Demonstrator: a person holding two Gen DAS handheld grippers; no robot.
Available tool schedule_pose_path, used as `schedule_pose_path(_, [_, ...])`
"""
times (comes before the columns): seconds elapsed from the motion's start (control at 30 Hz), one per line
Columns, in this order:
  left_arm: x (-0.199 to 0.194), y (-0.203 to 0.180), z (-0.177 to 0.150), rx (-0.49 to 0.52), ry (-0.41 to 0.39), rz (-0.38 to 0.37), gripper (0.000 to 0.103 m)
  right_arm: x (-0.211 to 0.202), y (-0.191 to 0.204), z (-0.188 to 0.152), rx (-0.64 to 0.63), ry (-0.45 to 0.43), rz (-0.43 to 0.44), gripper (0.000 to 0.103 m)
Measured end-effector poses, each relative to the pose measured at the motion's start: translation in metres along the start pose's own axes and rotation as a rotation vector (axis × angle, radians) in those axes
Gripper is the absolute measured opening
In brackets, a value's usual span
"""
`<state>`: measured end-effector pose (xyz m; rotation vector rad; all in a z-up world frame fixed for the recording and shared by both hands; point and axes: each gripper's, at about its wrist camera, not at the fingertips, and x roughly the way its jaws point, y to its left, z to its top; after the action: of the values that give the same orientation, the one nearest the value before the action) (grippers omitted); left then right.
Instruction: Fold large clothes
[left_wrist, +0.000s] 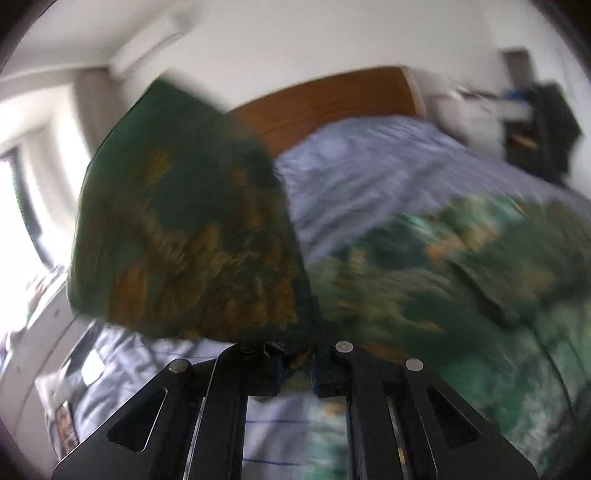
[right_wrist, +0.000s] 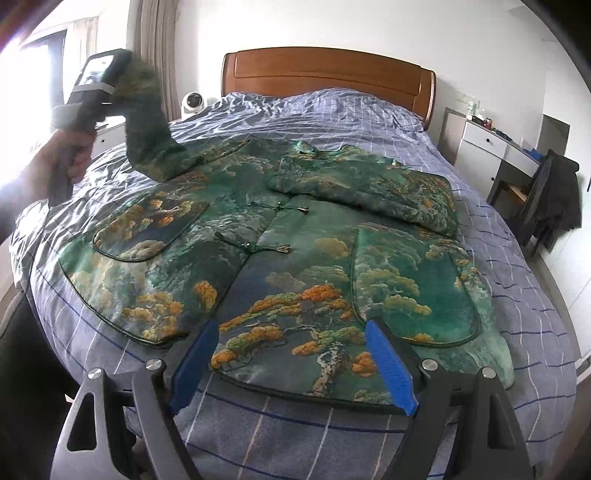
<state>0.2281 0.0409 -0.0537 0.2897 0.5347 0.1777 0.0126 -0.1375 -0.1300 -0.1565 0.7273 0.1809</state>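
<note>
A large green jacket (right_wrist: 295, 258) with orange tree patterns lies spread front-up on the bed. Its right sleeve (right_wrist: 369, 184) is folded across the chest. My left gripper (left_wrist: 295, 363) is shut on the left sleeve (left_wrist: 184, 229) and holds it lifted above the bed; it also shows in the right wrist view (right_wrist: 110, 79), high at the left with the sleeve (right_wrist: 147, 140) hanging from it. My right gripper (right_wrist: 291, 354) is open with blue pads (right_wrist: 391, 369), hovering over the jacket's bottom hem, empty.
The bed has a blue checked cover (right_wrist: 498, 229) and a wooden headboard (right_wrist: 325, 70). A white fan (right_wrist: 192, 101) stands at the left of the headboard. A white nightstand (right_wrist: 484, 144) and a chair with dark clothes (right_wrist: 554, 199) stand at the right. A bright window is at the left.
</note>
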Motion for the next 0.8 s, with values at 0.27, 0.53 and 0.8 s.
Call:
schedule_pose_path(0.27, [0.021, -0.081, -0.051, 0.026, 0.261, -0.233, 0.067, 0.001, -0.01, -0.004, 0.032, 0.018, -0.012, 0.084])
schedule_pose_path(0.53, [-0.011, -0.035, -0.099, -0.218, 0.313, -0.32, 0.08, 0.017, -0.039, 0.05, 0.069, 0.008, 0.087, 0.084])
schedule_pose_path(0.8, [-0.014, -0.041, -0.114, -0.222, 0.291, -0.279, 0.081, 0.148, -0.051, 0.139, 0.437, 0.209, 0.502, 0.084])
